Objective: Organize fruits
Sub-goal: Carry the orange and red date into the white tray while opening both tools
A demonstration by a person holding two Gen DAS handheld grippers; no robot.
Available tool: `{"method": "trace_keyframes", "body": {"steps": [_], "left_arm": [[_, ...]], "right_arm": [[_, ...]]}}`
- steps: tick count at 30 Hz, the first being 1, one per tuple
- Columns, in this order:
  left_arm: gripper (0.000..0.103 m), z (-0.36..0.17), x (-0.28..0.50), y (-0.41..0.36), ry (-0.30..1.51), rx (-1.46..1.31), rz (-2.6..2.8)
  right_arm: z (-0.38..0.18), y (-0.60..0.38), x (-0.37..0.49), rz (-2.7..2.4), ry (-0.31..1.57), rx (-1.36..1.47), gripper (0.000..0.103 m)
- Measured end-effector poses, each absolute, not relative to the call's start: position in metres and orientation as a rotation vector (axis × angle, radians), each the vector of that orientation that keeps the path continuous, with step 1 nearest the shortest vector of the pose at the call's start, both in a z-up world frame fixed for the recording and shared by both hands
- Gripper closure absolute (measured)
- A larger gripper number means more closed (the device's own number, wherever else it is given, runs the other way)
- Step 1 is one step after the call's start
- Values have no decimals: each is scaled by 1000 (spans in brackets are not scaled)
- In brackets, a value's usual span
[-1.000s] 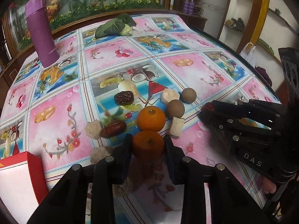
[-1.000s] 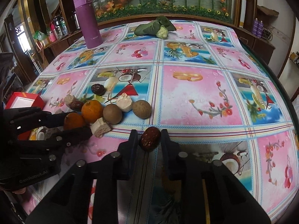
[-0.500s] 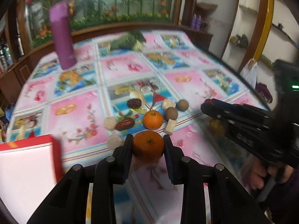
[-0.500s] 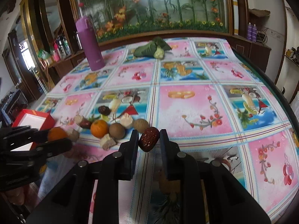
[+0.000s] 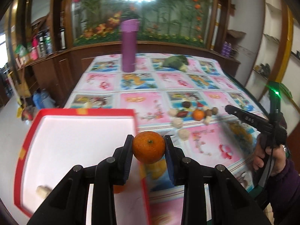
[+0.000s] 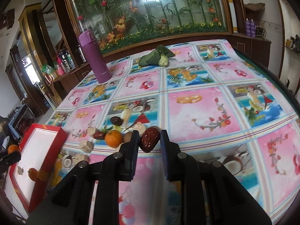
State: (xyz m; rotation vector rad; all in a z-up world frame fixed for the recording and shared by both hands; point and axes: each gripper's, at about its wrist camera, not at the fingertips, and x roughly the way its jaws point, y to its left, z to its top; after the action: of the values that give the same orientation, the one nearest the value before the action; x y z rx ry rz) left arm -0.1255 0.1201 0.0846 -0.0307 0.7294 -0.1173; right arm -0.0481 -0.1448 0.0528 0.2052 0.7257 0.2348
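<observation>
My left gripper (image 5: 149, 148) is shut on an orange mandarin (image 5: 149, 147), held in the air over the right rim of a red box with a white inside (image 5: 75, 140). In the box lie a pale chunk (image 5: 42, 190) and another mandarin (image 6: 33, 173). My right gripper (image 6: 150, 140) is shut on a dark red date (image 6: 149, 139), raised above the table's front part. A cluster of fruit stays on the tablecloth: a mandarin (image 6: 113, 138), dates (image 6: 99, 135), brown round fruits (image 5: 214, 110) and pale chunks (image 6: 86, 146).
A purple flask (image 6: 97, 63) stands at the back left of the flowered tablecloth (image 6: 196, 112), a green leafy vegetable (image 6: 155, 57) at the back. The red box (image 6: 37, 157) sits at the table's left front edge. A hand in a purple sleeve (image 5: 270, 159) holds the right gripper.
My left gripper has lifted the mandarin and swung left over the red box. The right gripper has risen a little with the date held in it.
</observation>
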Motion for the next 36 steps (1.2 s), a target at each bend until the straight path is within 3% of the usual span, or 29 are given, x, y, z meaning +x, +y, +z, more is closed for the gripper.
{"method": "trace_keyframes", "body": {"steps": [21, 36], "left_arm": [[71, 63, -134, 261, 781, -131, 301], [71, 33, -107, 257, 888, -135, 321]], "right_arm": [[67, 122, -43, 692, 879, 41, 78], [30, 145, -39, 763, 996, -60, 78]]}}
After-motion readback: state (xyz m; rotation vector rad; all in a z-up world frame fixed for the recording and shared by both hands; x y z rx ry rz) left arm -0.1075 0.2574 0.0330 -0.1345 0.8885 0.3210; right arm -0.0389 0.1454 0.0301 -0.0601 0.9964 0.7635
